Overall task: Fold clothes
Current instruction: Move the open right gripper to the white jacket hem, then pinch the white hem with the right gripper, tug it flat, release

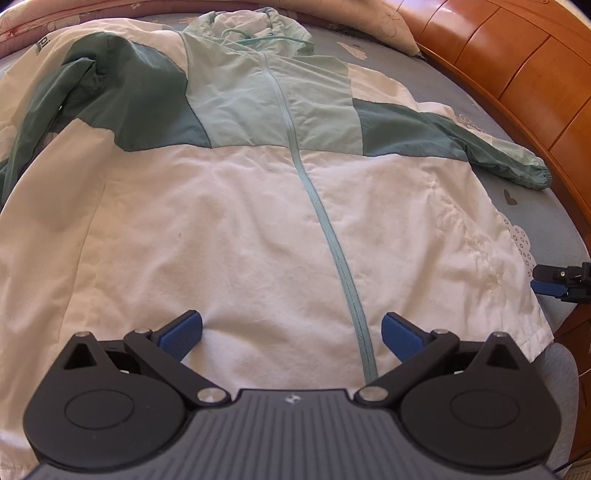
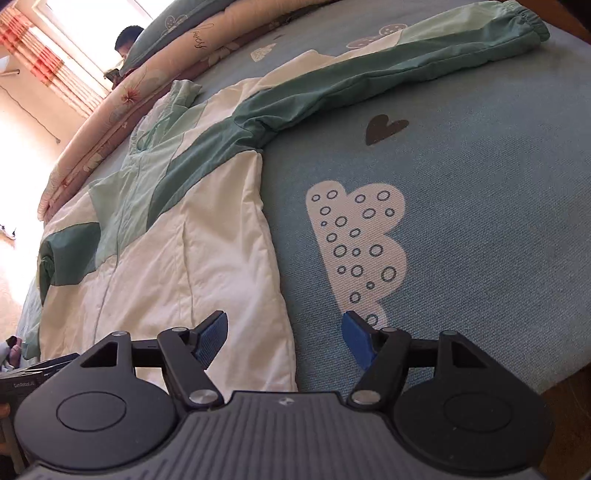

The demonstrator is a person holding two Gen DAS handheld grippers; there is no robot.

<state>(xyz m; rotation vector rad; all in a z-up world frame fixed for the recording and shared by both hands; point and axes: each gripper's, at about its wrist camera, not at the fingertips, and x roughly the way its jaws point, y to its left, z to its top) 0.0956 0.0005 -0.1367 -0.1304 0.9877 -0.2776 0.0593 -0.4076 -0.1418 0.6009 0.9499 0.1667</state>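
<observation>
Right wrist: right gripper (image 2: 286,338) fingers spread astride jacket (image 2: 177,266) side edge.

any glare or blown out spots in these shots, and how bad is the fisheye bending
Right wrist view: the window is blown out white, and the bed sheet bulges like a dome. Left wrist view: even light, no glare; the jacket zipper and wooden frame curve noticeably.

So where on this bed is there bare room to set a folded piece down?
Free: the blue sheet right of the jacket, bordered by its side seam, the outstretched sleeve above, and the wooden bed frame. Crowded: the middle and left, covered by the jacket, and the rolled quilt along the far edge.
</observation>
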